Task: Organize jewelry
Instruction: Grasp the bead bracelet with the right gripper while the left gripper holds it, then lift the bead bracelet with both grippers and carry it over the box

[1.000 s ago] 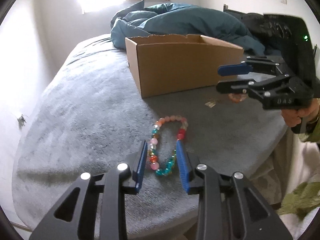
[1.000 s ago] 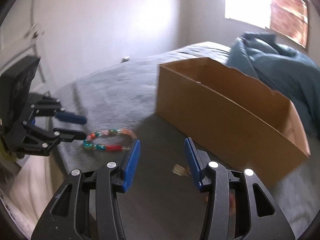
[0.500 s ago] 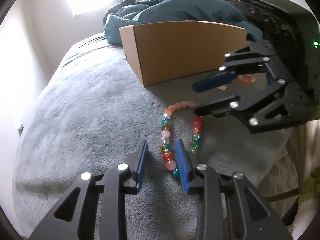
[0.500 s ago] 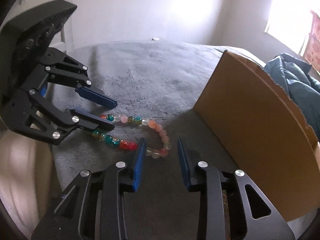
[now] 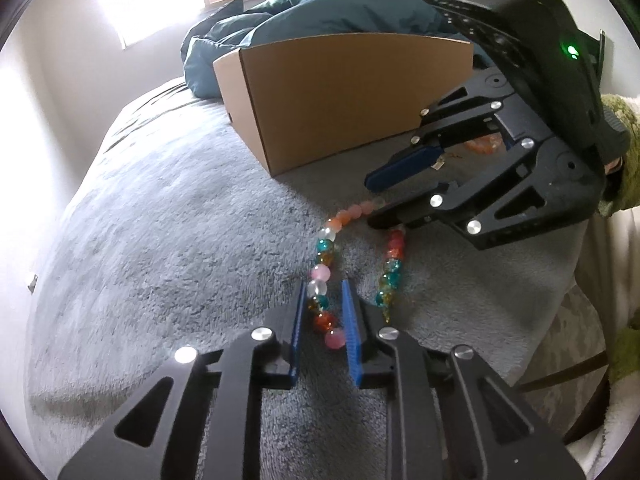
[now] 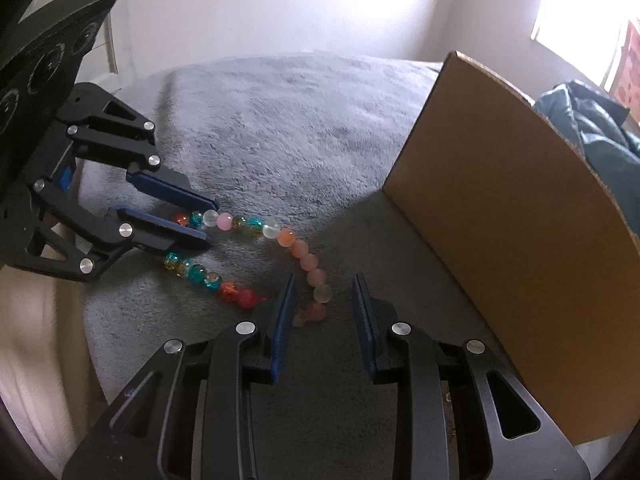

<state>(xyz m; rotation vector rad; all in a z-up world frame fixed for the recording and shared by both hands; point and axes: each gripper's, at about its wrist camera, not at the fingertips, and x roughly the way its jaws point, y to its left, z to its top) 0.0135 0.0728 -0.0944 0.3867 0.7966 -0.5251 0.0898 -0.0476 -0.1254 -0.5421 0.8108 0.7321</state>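
Step in hand: taking hold of the bead strand (image 5: 325, 246) with both tongs at once, one at each end of the loop; lifting not yet begun, by judgement.
Place of strand: flat on the grey blanket (image 5: 160, 220), as a long narrow loop, near the cardboard box (image 5: 340, 92) but apart from it; box at 12 o'clock from the loop in the left wrist view.
Left gripper (image 5: 322, 286): jaws just closing, now narrow; one side of the loop between the blue pads, other side outside at 3 o'clock; a little gap seen beside the beads, so not yet clamped.
Right gripper (image 6: 324, 280): jaws just closing too, but wider apart; pale orange beads between the pads, not pressed; enters the left wrist view from 3 o'clock.
Other things: small orange piece (image 5: 480, 144) beside the box, half hidden by the right gripper, too unclear to name.
Next move calls for: closing both pairs fully on the beads, with soft force because round beads slip easily; then raising both ends together, level, and carrying toward 12 o'clock over the box wall.
Risk: strand sliding out of one pair, or pile of the blanket pinched together with the beads.
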